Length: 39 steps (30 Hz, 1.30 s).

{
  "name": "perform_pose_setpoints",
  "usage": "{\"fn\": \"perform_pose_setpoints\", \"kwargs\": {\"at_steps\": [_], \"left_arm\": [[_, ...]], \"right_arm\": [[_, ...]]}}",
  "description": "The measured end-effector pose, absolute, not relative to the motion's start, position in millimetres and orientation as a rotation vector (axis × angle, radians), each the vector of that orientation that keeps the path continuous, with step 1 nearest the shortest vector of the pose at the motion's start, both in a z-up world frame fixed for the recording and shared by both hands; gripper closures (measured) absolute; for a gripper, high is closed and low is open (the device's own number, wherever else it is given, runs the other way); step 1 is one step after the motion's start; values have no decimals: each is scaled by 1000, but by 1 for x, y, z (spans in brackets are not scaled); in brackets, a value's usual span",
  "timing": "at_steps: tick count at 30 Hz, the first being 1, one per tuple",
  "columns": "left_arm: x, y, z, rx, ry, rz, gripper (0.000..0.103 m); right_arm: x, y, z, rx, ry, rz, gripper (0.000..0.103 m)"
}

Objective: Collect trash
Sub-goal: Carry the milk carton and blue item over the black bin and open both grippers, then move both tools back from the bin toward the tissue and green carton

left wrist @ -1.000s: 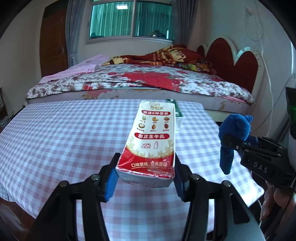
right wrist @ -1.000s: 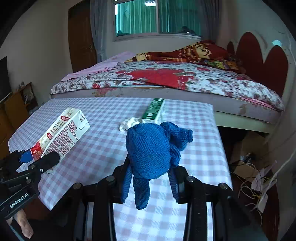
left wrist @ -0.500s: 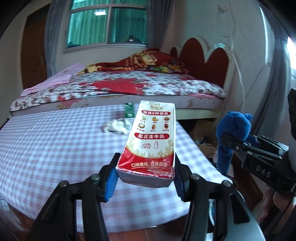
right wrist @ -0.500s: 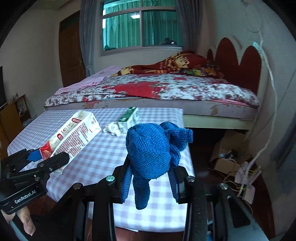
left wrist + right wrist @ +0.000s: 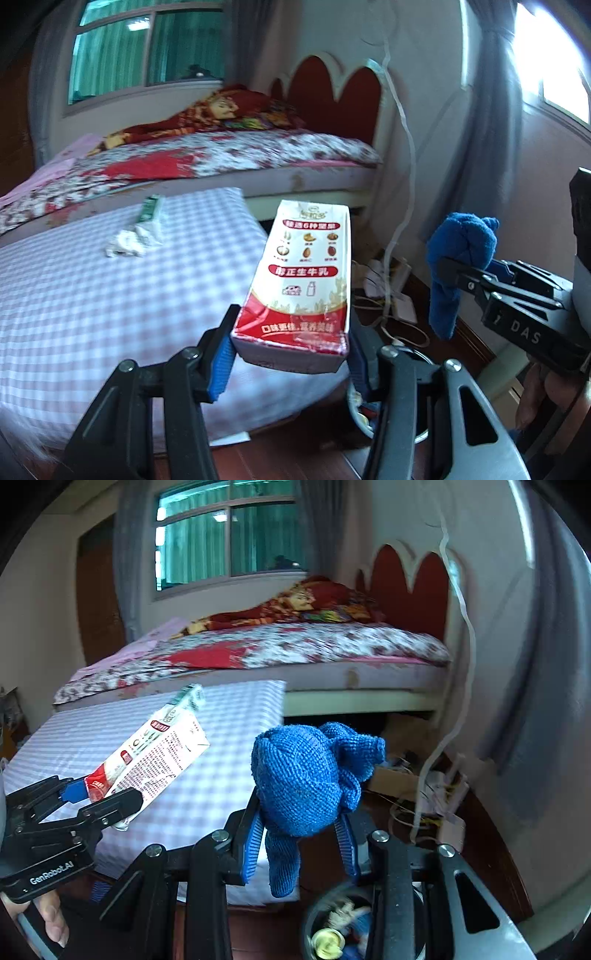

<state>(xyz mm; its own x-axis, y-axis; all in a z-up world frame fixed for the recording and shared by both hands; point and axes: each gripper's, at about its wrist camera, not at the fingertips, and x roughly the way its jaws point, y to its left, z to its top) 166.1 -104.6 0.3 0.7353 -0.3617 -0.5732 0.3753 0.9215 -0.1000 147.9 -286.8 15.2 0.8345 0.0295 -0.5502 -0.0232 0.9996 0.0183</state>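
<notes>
Milk carton [image 5: 306,284] at frame centre, clamped in left tongs [image 5: 291,362] past the checked tabletop [image 5: 92,295] edge. Right tongs [image 5: 299,834] grip blue cloth [image 5: 306,775], lower centre. Trash bin [image 5: 332,930] below; crumpled paper [image 5: 123,243] on tabletop upper left.

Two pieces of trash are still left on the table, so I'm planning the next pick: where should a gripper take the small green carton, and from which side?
Grip the green carton across its narrow width, about mid-length, coming down from above. It lies flat on the checked tablecloth, long and slim, so its long side faces suit the pads. A crumpled white wrapper lies against its near end; probably keep clear of that end.
</notes>
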Motion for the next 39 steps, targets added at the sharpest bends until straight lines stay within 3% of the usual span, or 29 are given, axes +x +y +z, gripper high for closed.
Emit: {"fn": "perform_pose_setpoints", "kwargs": {"at_steps": [29,31,32,33,34,39], "left_arm": [[152,-256,-119,177,967,-695,50],[154,-258,-125,165,987,-690,47],[153,-256,-129,150,994,-686,27],[153,-254,-131,132,996,-668,7],[151,-251,-132,120,990,-648,2],[146,-242,-131,143,955,-581,1]], "right_arm": [[114,-404,-130,72,905,-56,64],[116,-411,-141,95,940,-38,57],[118,-413,-149,96,975,-32,52],[121,-415,-159,81,1013,-51,32],[123,-417,-165,65,1027,-76,13],[116,-434,-181,102,1070,-159,4]]}}
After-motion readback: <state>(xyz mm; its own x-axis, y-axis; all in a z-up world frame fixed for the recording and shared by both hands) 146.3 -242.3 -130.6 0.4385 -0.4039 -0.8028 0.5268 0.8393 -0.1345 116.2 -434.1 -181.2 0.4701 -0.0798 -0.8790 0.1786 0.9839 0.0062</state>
